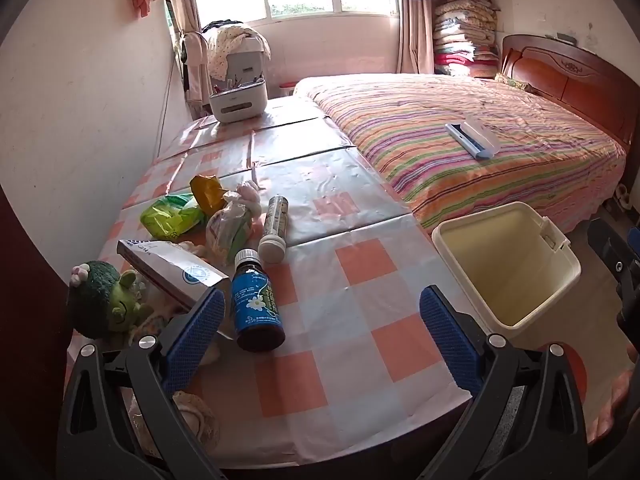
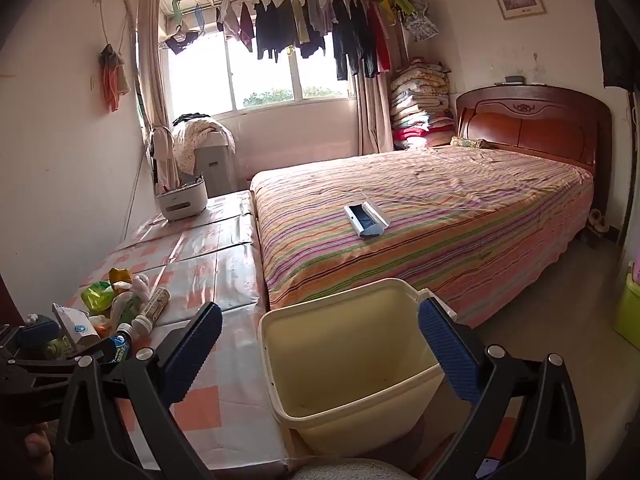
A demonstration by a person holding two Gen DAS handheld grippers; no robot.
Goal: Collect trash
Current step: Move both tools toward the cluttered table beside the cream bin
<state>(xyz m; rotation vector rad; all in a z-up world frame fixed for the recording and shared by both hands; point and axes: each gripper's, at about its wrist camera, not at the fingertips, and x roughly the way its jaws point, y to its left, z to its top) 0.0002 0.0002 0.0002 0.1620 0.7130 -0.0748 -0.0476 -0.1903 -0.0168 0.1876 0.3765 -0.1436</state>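
Hovering over the checked plastic-covered surface (image 1: pixel 344 304) with the left tool (image 1: pixel 320 320) spread wide and holding nothing, angled down toward a cluster of litter. Lying nearest, just beside the left blue pad: a dark syrup bottle with a blue label (image 1: pixel 258 304), on its side, cap pointing away. Sitting beyond it: a white-capped tube (image 1: pixel 274 226), a clear plastic bag (image 1: pixel 230 226), a green wrapper (image 1: pixel 172 216), a yellow wrapper (image 1: pixel 206 194) and a small cardboard box (image 1: pixel 168 272). Waiting at the right edge of the surface, beside the striped bed (image 2: pixel 420 220): a cream plastic bin (image 2: pixel 344 356), open-topped and looking empty. Holding the right tool (image 2: pixel 320 344) equally wide and empty, aimed over that bin. Judging the bottle the easiest first pick: shifting left to centre it, closing across its round body, not its length, gripping firmly since it is likely to roll. Leaving the green stuffed toy (image 1: pixel 104 300) alone, probably not rubbish.
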